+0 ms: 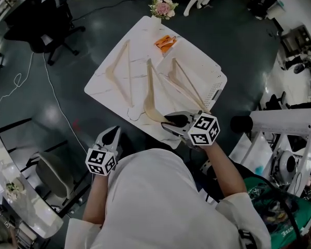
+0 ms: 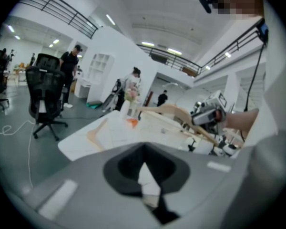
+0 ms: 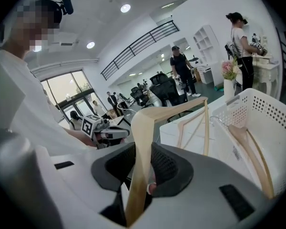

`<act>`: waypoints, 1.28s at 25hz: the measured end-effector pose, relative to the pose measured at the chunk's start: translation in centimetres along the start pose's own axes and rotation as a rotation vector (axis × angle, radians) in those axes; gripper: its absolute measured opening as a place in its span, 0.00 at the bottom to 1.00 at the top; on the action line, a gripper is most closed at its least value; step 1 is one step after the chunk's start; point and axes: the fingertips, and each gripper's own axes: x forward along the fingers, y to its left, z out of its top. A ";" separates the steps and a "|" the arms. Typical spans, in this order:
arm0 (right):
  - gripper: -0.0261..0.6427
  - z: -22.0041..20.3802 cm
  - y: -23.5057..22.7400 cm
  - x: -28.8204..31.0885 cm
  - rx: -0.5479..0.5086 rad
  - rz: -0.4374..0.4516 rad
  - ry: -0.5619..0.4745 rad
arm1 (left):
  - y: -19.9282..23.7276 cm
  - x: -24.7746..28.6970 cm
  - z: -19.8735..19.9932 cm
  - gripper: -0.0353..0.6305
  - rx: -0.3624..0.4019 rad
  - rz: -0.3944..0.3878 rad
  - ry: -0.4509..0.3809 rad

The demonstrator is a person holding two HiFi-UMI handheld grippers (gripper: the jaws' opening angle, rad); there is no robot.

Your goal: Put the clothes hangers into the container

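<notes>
The white table sits cornerwise on a dark floor, with open floor off its left corner and along its far-left edge. A black office chair stands well beyond that side, and a thin white cable trails across the floor between them. Off the table's near-left edge, the left gripper hangs clear of the top with its jaws drawn together and nothing between them. 1 wooden hanger lies flat on the table's left half with bare surface around it. At the table's far corner stands a vase of flowers, and a small orange item lies just inside that corner. At the table's near edge, the right gripper is clenched on a 2nd hanger, pads pressing its lower arm. This hanger is lifted over the tabletop, and its other arm reaches toward the white perforated basket on the table's right end. A 3rd hanger lies inside the basket. Off the table's right side, white equipment and a pale roll crowd close, leaving little room there.
</notes>
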 end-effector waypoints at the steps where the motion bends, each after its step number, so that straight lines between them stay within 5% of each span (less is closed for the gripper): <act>1: 0.19 0.3 -0.4 -0.4 0.003 -0.015 -0.007 | -0.1 0.2 0.1 0.06 0.003 -0.004 0.001; 15: 0.19 0.8 -8.3 -5.1 0.066 -0.205 -0.014 | 0.1 2.1 1.1 0.05 0.023 -0.029 0.012; 32: 0.19 -1.8 -17.8 -6.3 0.212 -0.158 0.190 | 1.0 3.5 0.9 0.05 0.000 0.001 0.038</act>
